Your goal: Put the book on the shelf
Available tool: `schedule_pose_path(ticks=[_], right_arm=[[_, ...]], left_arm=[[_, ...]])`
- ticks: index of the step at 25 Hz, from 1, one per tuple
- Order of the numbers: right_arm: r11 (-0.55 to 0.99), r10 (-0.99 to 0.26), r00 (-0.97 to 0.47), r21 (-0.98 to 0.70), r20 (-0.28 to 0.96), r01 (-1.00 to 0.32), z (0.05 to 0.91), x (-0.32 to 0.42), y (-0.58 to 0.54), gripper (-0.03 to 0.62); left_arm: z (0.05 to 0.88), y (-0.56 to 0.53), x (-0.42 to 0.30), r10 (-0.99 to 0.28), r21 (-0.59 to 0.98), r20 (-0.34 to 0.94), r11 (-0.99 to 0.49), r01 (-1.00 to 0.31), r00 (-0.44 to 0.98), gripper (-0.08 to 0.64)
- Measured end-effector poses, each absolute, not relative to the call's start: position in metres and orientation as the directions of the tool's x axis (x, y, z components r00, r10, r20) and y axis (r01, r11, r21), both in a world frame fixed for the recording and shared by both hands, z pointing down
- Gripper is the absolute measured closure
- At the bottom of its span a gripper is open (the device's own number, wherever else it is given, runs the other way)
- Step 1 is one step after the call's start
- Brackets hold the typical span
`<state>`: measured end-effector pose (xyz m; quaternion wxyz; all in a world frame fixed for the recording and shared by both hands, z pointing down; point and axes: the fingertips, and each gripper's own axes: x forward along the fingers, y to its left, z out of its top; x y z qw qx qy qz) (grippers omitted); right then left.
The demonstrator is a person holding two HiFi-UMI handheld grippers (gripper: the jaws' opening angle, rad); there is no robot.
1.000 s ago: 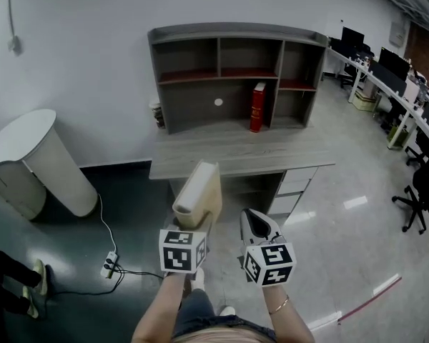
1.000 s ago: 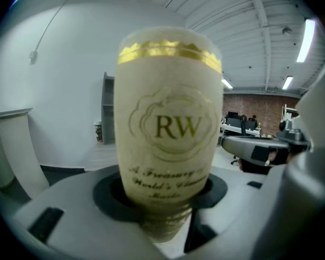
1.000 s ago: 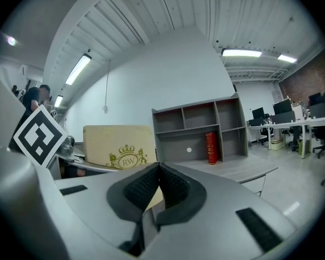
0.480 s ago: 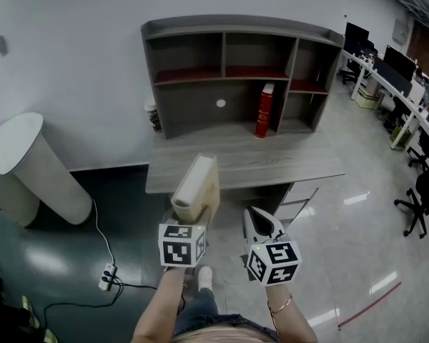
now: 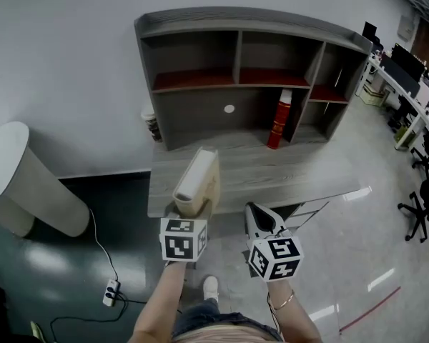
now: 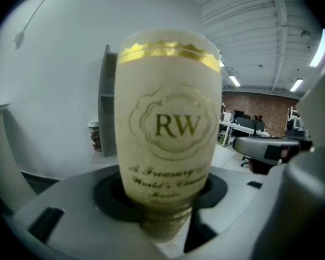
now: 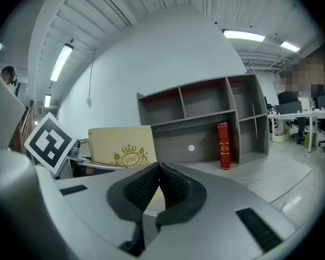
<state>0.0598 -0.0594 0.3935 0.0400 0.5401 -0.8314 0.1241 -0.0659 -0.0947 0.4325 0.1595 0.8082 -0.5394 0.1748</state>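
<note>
Cream-coloured hardback book with gold tooling [image 6: 168,123] stands up out of the left hand-held gripper [image 6: 168,205]. Its lower end is clamped between the jaws, which are spread wide across the book's thickness. In the head view the book hangs above the front edge of the grey wood-grain tabletop [image 5: 293,174], towards the front-left corner. It tilts away from the person and is well apart from the grey open-fronted shelf unit [image 5: 236,21] along the tabletop's back edge.

The right hand-held gripper [image 7: 158,169] is just beside the left one, off the tabletop's front edge. Its dark ribbed pads are pressed together with nothing between them.

The narrow face of the book turned to the left gripper view carries a gold band near the top. Below it are the letters "RW" inside a scalloped gold frame. Under that comes script beginning "A Treasury" and a second line beginning "World's"; the rest is cut off by the jaws. In the right gripper view the broad cover shows a crowned gold crest, again with "RW".

A slim red book with gold spine marks [image 5: 279,118], too small to read, stands upright in a lower compartment of the shelf unit. A printed paper cup [image 6: 95,136] sits by the unit's left end.
</note>
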Motion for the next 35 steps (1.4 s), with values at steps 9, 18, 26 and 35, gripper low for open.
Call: schedule_pose_path(ticks=[9, 18, 26, 35], right_arm=[[0.371, -0.890, -0.397, -0.151, 0.225, -0.916, 0.398, 0.030, -0.137, 0.583], [0.344, -0.900, -0.368, -0.137, 0.235, -0.929, 0.398, 0.019, -0.186, 0.583], [0.323, -0.902, -0.353, -0.151, 0.250, -0.934, 0.409, 0.023, -0.228, 0.583], [0.337, -0.899, -0.365, -0.147, 0.242, -0.930, 0.423, 0.026, -0.294, 0.583]], left_arm=[[0.442, -0.175, -0.097, -0.807, 0.075, 0.462, -0.378, -0.923, 0.368, 0.331], [0.456, -0.225, -0.113, -0.796, 0.064, 0.476, -0.393, -0.917, 0.374, 0.331], [0.471, -0.261, -0.114, -0.800, 0.059, 0.479, -0.381, -0.923, 0.361, 0.331], [0.484, -0.323, -0.110, -0.808, 0.037, 0.485, -0.362, -0.931, 0.333, 0.331]])
